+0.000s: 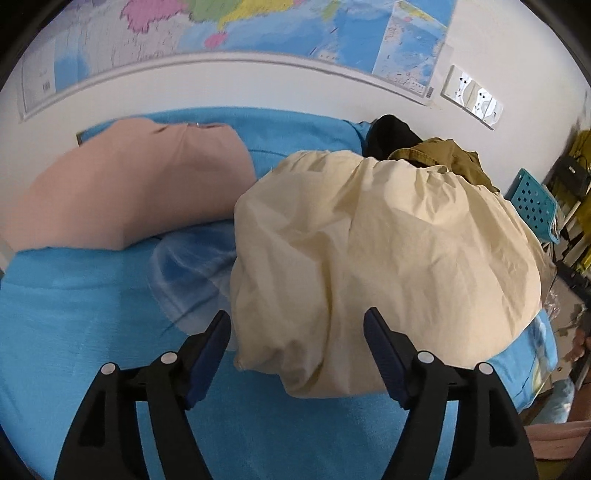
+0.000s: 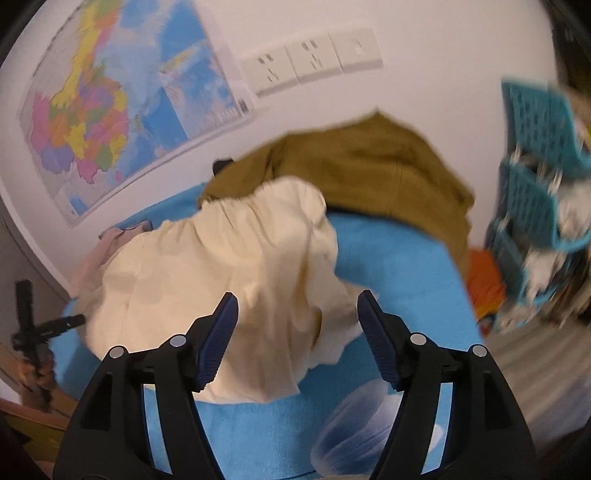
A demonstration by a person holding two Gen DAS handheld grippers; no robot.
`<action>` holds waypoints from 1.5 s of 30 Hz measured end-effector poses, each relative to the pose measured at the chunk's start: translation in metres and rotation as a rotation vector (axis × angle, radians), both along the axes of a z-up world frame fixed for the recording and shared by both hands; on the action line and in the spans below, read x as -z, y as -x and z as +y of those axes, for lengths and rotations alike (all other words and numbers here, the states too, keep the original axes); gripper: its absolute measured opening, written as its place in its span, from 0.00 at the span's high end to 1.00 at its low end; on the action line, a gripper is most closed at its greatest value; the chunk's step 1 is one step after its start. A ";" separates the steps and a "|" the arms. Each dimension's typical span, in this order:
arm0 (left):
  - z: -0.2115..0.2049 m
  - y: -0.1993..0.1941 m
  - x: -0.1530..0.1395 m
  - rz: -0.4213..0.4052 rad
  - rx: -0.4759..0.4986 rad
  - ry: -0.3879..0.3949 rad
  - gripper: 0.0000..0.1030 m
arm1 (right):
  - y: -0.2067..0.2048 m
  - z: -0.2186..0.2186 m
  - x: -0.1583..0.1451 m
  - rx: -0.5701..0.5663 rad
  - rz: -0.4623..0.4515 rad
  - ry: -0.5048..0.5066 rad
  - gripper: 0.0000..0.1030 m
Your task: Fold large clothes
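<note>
I see the wall map first, the biggest thing in both views, with coloured regions over blue sea; its printing is too small and blurred for me to read, and so is the small label patch near its lower left corner in the left wrist view. Below it lies the blue sheet covering the surface, printed with a pale white pattern that I cannot make out as lettering. On the sheet sits the cream garment, loosely bunched with a gathered band along its far edge; it lies toward the right side of the surface and close in front of both grippers. To its left I see a pink garment, flatter, just beside the cream one. Behind the cream garment rests an olive garment, touching its far edge, with a black item next to it against the wall. Off the right end stands a teal perforated basket, blurred. Three white wall sockets sit beside the map, unmarked as far as I can tell. My left gripper hangs with fingers spread apart, holding nothing, over the near edge of the cream garment. My right gripper is likewise spread wide and empty above that same garment.
</note>
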State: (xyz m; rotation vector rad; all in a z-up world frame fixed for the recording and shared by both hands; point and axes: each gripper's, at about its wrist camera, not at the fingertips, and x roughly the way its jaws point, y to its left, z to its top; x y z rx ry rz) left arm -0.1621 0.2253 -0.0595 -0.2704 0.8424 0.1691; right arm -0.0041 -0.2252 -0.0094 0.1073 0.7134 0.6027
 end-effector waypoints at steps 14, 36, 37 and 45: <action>-0.004 -0.003 0.009 -0.002 -0.016 0.028 0.25 | -0.019 0.114 0.040 -0.217 -0.015 0.181 0.56; -0.014 -0.016 0.063 -0.051 0.201 0.620 0.12 | 0.006 0.008 0.082 -0.128 0.522 -0.350 0.21; -0.013 -0.021 0.063 -0.061 0.182 0.621 0.11 | 0.002 0.009 0.084 -0.108 0.522 -0.356 0.23; -0.025 -0.057 0.060 -0.090 0.129 0.568 0.07 | -0.025 0.061 0.076 -0.022 0.384 -0.307 0.04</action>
